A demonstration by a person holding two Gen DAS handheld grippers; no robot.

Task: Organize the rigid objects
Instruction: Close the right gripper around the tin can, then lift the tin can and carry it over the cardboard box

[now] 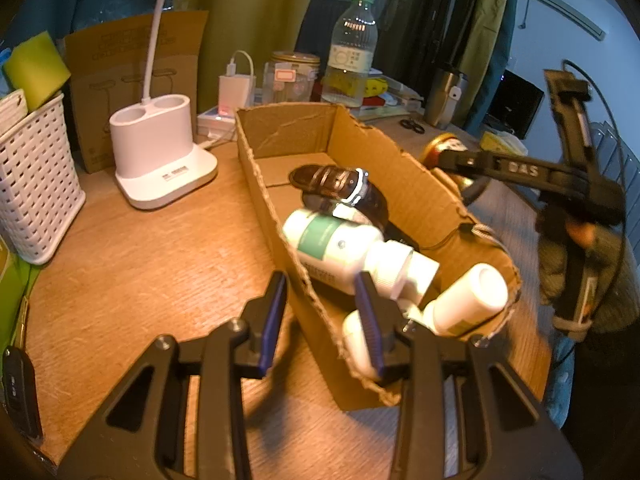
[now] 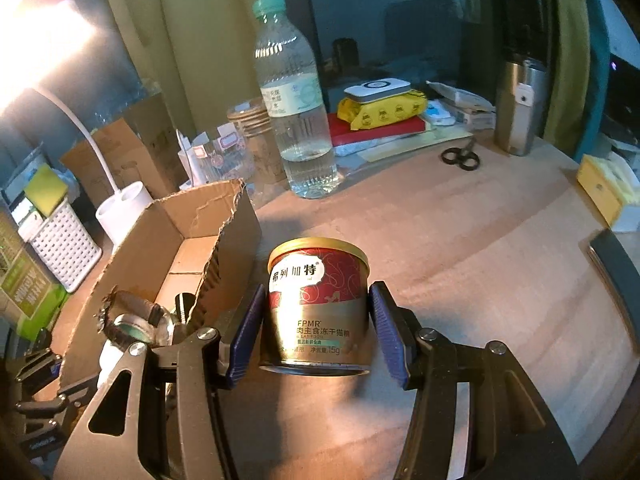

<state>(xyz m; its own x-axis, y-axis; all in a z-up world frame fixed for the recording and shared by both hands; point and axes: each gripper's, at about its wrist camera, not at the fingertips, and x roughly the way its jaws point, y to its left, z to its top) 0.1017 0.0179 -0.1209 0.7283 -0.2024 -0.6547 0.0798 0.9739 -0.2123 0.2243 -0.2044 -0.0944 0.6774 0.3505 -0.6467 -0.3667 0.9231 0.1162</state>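
On the wooden tabletop [image 1: 132, 264] sits an open cardboard box [image 1: 404, 184], and both grippers work beside it. Seen from the left wrist, the left gripper [image 1: 320, 320] angles downward over the near end of the box, and its blue-padded jaws straddle the near side wall. The jaws stand close together with the torn cardboard edge between them; whether the pads actually press the wall cannot be told.

Inside the box lie a wristwatch [image 1: 340, 190] with a dark strap, a white pill bottle [image 1: 340, 246] with a green label lying on its side, and more white bottles near the near corner, one of them [image 1: 470, 298] tilted against the end wall.

From the right wrist view, the right gripper [image 2: 316, 332] also slants downward, just outside the right wall of the box. Its jaws are clenched on a red and gold can [image 2: 318, 304], one pad against each side of the can, which stands upright with its rim up. The can looks lifted a little off the tabletop, with a shadow under it. In the left wrist view the same can [image 1: 444, 148] shows beyond the box's far wall, held by the black frame of the right gripper, and the person's hand [image 1: 580, 240] grips its handle at the right edge.
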